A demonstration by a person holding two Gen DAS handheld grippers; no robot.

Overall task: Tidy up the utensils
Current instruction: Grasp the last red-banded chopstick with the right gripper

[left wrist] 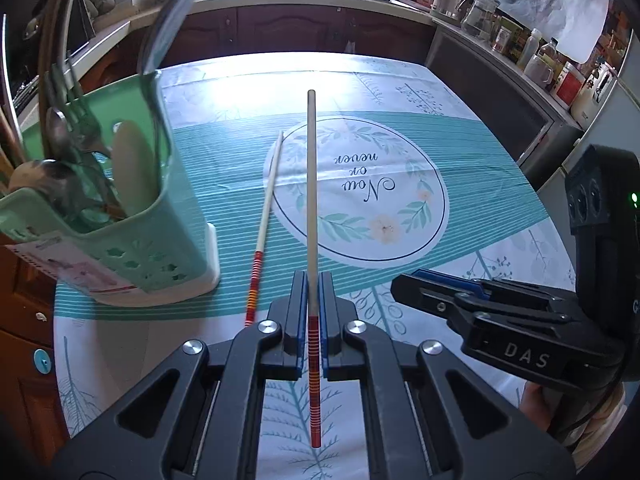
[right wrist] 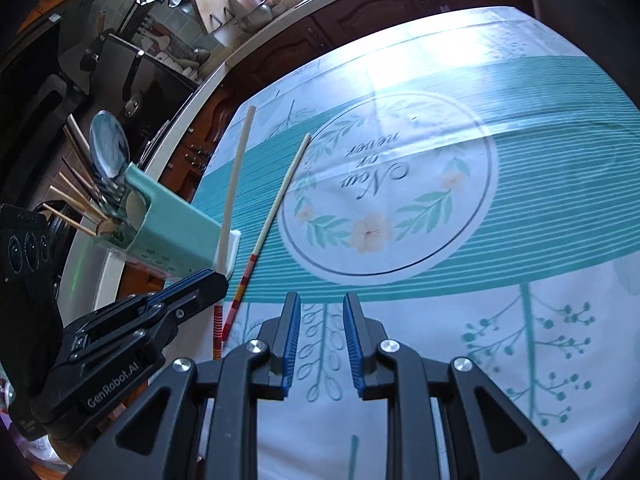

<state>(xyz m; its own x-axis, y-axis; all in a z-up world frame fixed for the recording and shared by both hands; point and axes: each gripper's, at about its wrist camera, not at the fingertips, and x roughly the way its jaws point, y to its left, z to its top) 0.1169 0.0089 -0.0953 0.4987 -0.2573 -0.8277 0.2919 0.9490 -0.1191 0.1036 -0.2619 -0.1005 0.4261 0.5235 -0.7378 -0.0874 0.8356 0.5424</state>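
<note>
My left gripper is shut on a pale chopstick near its red-striped end, and the stick points forward above the table. A second chopstick of the same kind lies flat on the tablecloth just left of it. A green utensil holder stands at the left with spoons, a fork and a ladle in it. In the right wrist view my right gripper is open over the cloth with nothing between its fingers. There the left gripper holds its chopstick beside the holder, and the loose chopstick lies to the right.
The table wears a teal and white tablecloth with a round flower print. A dark wood kitchen counter curves behind it, with a sink, kettles and a glass jug. Jars and bottles crowd the right side.
</note>
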